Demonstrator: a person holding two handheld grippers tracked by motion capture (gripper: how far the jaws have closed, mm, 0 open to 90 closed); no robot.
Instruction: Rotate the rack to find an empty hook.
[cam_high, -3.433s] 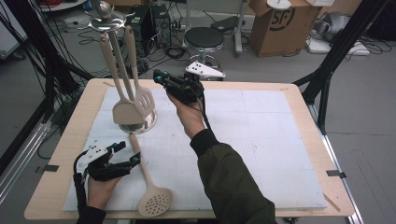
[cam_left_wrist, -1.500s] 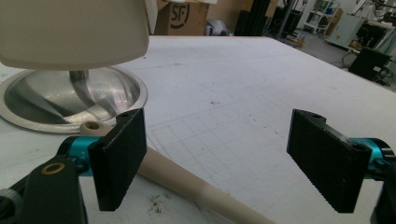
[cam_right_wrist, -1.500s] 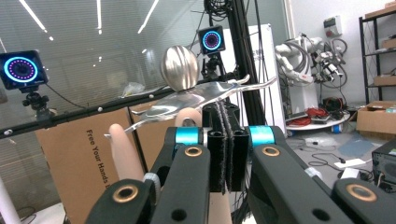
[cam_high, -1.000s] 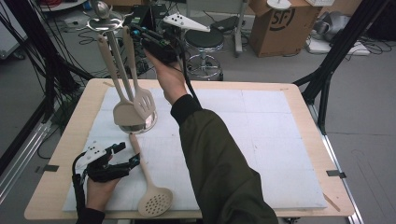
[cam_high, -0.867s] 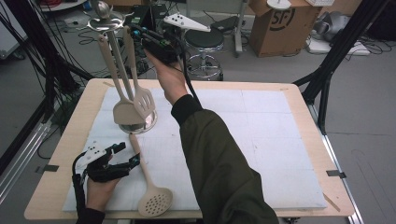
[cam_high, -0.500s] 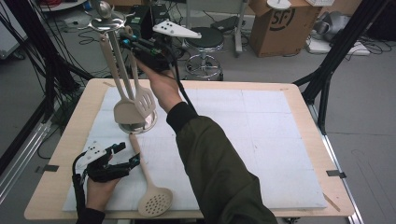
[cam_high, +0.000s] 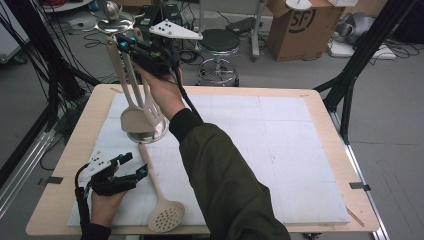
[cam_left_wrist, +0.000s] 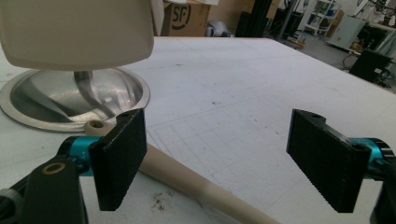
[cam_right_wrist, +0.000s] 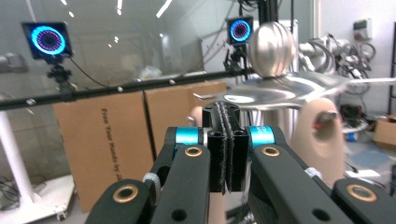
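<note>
Now: right gripper (cam_right_wrist: 226, 154) fingers together, empty, near rack (cam_right_wrist: 280, 93); left gripper (cam_left_wrist: 229, 163) fingers apart, beside skimmer handle (cam_left_wrist: 196, 184).

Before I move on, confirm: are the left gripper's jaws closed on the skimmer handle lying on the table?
No: the left gripper stands wide open, and the skimmer handle runs past one jaw only.

Your right gripper (cam_right_wrist: 224, 154) had black ribbed jaws, turquoise collars and brass-ringed holes; your left gripper (cam_left_wrist: 229, 163) matched it. You wore an olive sleeve (cam_high: 225, 175).
</note>
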